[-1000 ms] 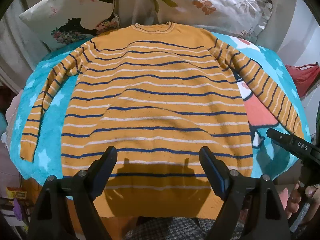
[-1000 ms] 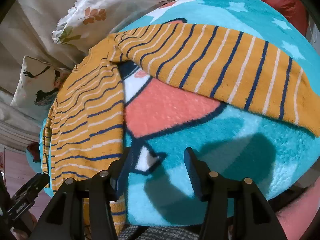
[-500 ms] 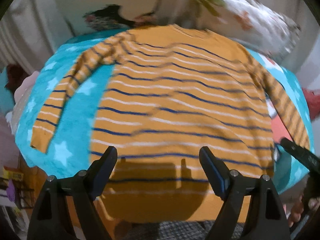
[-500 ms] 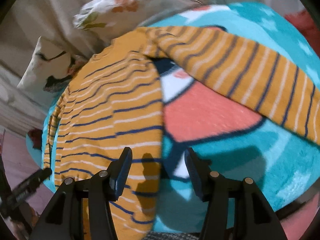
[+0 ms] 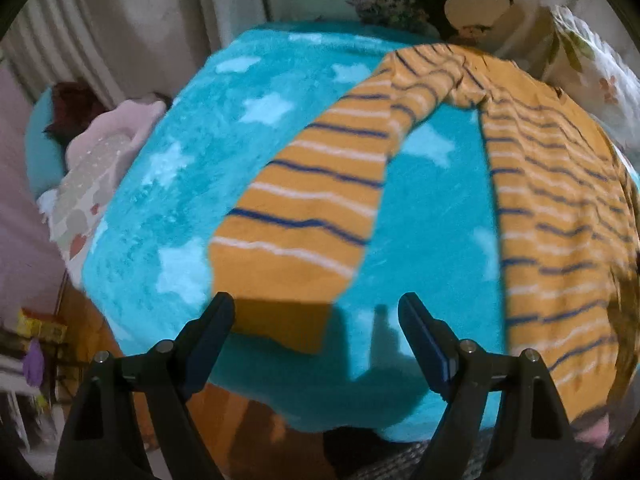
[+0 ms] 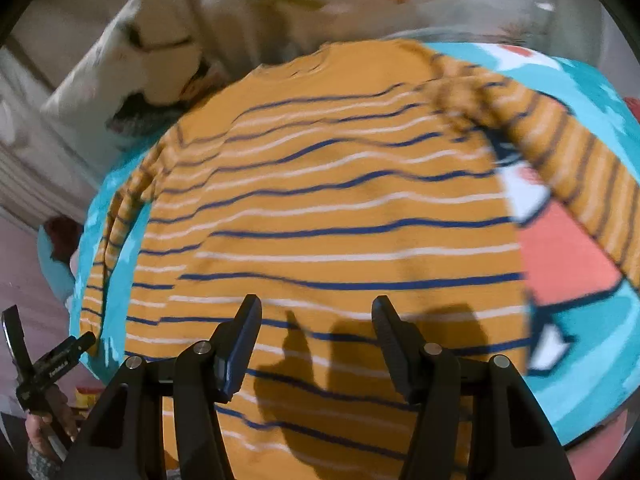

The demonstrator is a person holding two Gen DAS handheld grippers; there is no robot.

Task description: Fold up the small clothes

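From the left wrist camera, the left gripper (image 5: 316, 320) hangs above the near edge of the turquoise star blanket (image 5: 172, 168), its jaws spread wide with nothing between them. The orange striped sweater (image 5: 560, 208) lies flat on that blanket. Its body fills the right side of the view, and one sleeve (image 5: 312, 208) runs from the shoulder at the far end of the blanket down toward the near edge. The sleeve's cuff lies just ahead of the gripper's left finger (image 5: 208, 332), in its shadow. A printed cushion (image 5: 400, 4) stands beyond the blanket's far edge, and curtains (image 5: 140, 28) hang behind the blanket on the left.

From the right wrist camera, the right gripper (image 6: 316, 332) is over the lower middle of the sweater (image 6: 340, 208), its jaws opening and holding nothing; their shadow falls on the knit. The sweater's collar points at the pale pillows (image 6: 132, 68) past the blanket's (image 6: 592, 88) far edge. The other sleeve (image 6: 580, 168) slants off to the right across the blanket's red and white figure (image 6: 560, 256). At the lower left, off the blanket's edge, a hand (image 6: 44, 432) holds the other gripper's handle.
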